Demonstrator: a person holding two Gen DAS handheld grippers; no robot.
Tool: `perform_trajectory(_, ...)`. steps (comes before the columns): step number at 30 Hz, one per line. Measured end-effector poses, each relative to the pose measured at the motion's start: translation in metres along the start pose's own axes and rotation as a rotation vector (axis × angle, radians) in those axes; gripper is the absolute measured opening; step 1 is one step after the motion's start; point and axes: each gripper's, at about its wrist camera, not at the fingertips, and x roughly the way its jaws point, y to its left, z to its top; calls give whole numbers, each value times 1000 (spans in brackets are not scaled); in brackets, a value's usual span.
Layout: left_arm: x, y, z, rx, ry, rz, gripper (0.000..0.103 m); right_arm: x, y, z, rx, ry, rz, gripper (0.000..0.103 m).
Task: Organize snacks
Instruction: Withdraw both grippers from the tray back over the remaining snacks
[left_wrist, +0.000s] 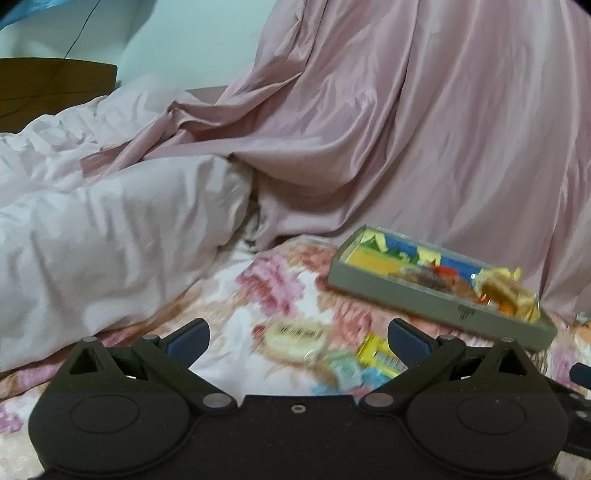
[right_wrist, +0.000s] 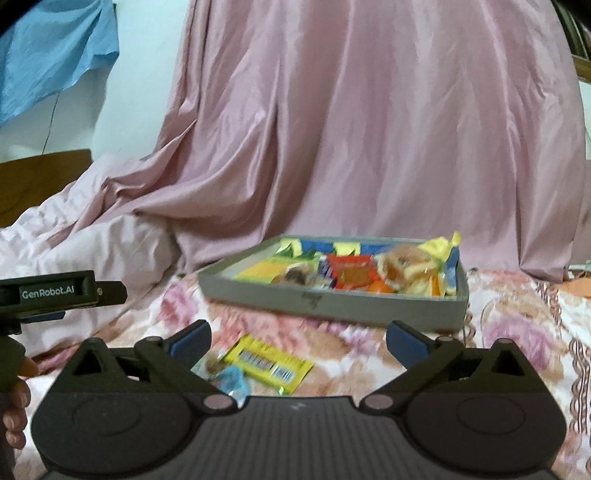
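On the floral bedspread (right_wrist: 517, 332), both the right gripper (right_wrist: 297, 341) and left gripper (left_wrist: 297, 339) hang spread and empty between picks, so next comes closing on the yellow flat foil packet (right_wrist: 269, 363) for the grey shallow cardboard tray (right_wrist: 332, 301).

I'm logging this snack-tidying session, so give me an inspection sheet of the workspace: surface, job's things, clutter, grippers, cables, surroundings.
Surface: flowered bedspread, rumpled, used as the work area.
Job's things: grey tray holding mixed snack packets; yellow packet and blue-wrapped sweet lie loose on the bedspread in front of it; a round pale snack lies there too.
Clutter: pale quilt bunched at the left.
Grippers: left gripper open, nothing between the pads; right gripper open wide, empty.
Cables: thin dark cord hanging down the wall.
Surroundings: pink drape behind the tray, blue cloth top left, wooden headboard.
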Motion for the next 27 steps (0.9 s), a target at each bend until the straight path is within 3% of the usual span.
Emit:
perform_trajectory(11,-20,32,-40,22,92,7,102,-22,22,-31,-48,150,25,103)
perform_trajectory(27,3,30,-58,89,170,-56,102,8,26,-41,-40,307,22,103)
